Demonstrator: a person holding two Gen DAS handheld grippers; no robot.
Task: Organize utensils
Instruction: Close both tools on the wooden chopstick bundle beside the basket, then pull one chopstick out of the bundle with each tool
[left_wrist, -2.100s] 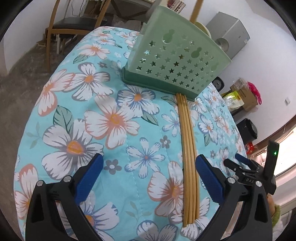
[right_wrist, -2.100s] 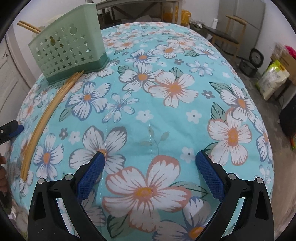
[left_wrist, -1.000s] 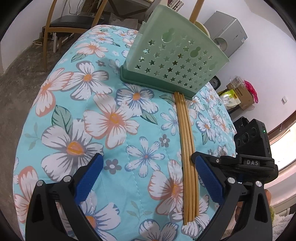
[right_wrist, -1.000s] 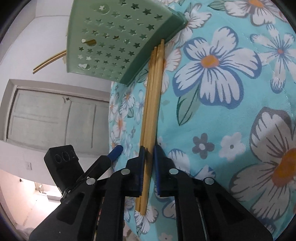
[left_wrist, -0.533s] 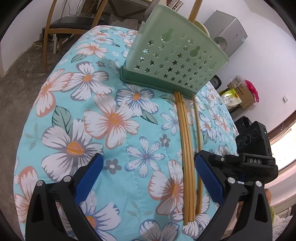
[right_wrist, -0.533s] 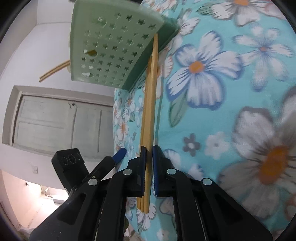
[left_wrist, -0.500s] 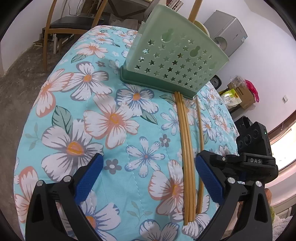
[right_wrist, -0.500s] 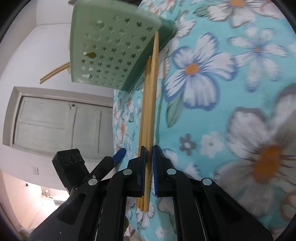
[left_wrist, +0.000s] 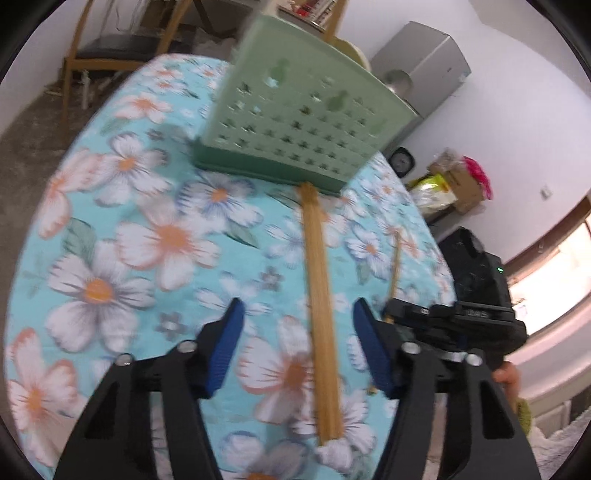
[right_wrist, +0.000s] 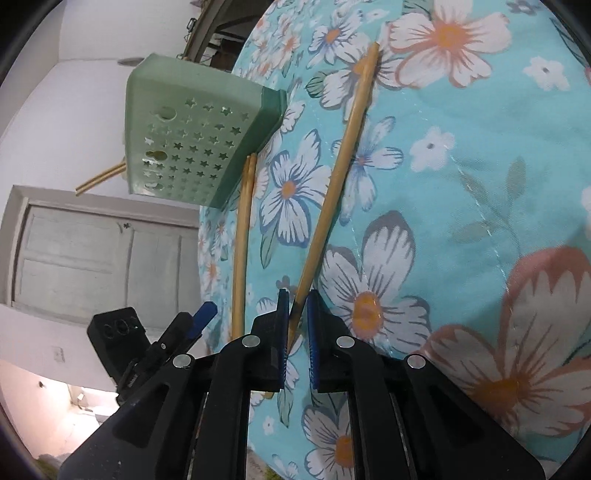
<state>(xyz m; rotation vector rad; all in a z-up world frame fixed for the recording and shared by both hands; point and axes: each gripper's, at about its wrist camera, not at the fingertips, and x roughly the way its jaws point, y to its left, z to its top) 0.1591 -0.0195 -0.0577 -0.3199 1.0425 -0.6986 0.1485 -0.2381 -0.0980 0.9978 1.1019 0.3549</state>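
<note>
The whole left wrist view is smeared with motion blur: the star holes in the green basket run together, and the bundle of chopsticks on the floral cloth cannot be counted. In the right wrist view, the basket's inside stays hidden.

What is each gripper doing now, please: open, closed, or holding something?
Left gripper: open, jaws just been closing around the chopstick bundle, pads not touching it.
Right gripper: shut on one chopstick, pulled apart from the bundle.
</note>
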